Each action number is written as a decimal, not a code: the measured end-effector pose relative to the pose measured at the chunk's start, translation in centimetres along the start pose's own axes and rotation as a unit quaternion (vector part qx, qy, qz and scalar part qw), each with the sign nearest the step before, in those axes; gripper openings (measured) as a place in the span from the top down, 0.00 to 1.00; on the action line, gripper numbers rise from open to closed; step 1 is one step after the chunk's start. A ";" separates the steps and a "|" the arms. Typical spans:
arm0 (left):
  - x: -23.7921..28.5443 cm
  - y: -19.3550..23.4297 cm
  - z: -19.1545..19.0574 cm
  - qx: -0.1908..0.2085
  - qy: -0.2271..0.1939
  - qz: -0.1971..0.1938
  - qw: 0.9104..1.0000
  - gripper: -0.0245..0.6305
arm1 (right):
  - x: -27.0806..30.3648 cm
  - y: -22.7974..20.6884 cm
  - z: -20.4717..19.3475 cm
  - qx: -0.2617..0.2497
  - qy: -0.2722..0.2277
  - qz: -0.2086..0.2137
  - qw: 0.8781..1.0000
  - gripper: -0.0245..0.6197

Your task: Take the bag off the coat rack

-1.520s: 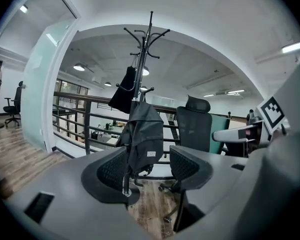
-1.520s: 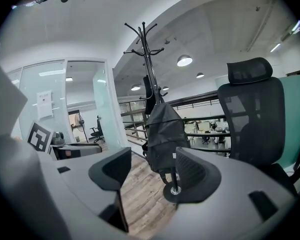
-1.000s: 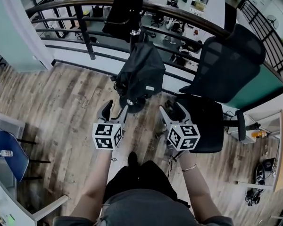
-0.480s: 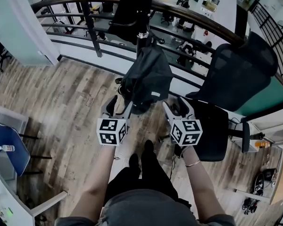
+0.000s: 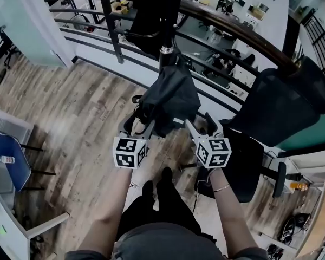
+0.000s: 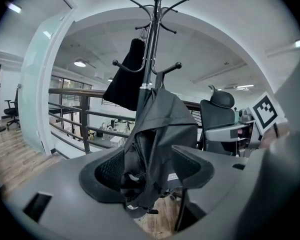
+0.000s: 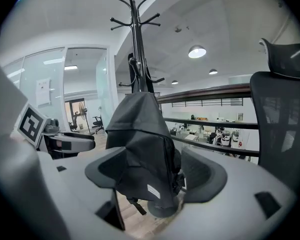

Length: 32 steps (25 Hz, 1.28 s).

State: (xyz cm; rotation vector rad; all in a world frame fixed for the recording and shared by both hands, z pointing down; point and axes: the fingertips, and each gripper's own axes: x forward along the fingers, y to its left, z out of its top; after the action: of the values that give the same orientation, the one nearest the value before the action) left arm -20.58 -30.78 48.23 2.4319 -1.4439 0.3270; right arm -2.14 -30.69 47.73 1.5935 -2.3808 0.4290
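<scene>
A dark grey bag (image 5: 170, 99) hangs from a lower hook of the black coat rack (image 5: 166, 50). It fills the middle of the left gripper view (image 6: 160, 134) and the right gripper view (image 7: 142, 149). My left gripper (image 5: 138, 128) (image 6: 147, 171) sits at the bag's lower left edge. My right gripper (image 5: 201, 124) (image 7: 155, 176) sits at its lower right edge. Both pairs of jaws have just been opening and stand wide. In each gripper view the bag's lower part shows between the pads, and no pad presses on it.
A black garment (image 5: 154, 10) hangs higher on the rack. A black office chair (image 5: 281, 102) stands close on the right. A dark railing (image 5: 216, 15) runs behind the rack, with a drop beyond it. The rack's round base (image 7: 162, 206) rests on the wood floor.
Both grippers have moved forward to the bag's lower edges and sunk a little. Their jaws stand wider than a second ago.
</scene>
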 end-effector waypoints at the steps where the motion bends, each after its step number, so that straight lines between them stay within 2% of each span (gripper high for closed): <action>1: 0.5 0.0 -0.2 -0.002 0.004 0.002 1.000 0.53 | 0.5 -0.3 -0.1 -0.001 0.004 0.005 1.000 0.44; 6: 3.3 0.1 -1.2 -0.015 0.020 0.009 1.000 0.52 | 2.8 -1.9 -0.8 -0.001 0.017 0.030 0.999 0.40; 13: 6.2 0.7 -2.1 -0.028 0.025 0.018 0.999 0.50 | 5.6 -2.2 -1.4 -0.007 0.021 0.090 0.996 0.37; 21: 8.5 0.9 -2.5 -0.026 0.030 0.002 0.999 0.49 | 7.9 -1.3 -1.9 -0.036 0.028 0.151 0.987 0.38; 25: 9.6 0.7 -2.5 -0.026 0.027 -0.006 0.999 0.49 | 8.9 -0.8 -1.8 -0.039 0.022 0.166 0.985 0.43; 30: 9.8 0.6 -2.6 -0.034 0.018 -0.009 0.999 0.49 | 8.9 0.0 -1.4 -0.049 0.010 0.176 0.983 0.58; 32: 9.8 0.4 -2.5 -0.037 0.017 -0.019 0.999 0.53 | 8.8 0.3 -1.2 -0.059 0.007 0.178 0.982 0.63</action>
State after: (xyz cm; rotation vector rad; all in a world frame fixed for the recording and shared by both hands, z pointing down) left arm -16.41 -38.02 53.89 2.3812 -1.3694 0.2995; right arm -5.66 -37.64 51.93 1.1116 -2.6312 0.3536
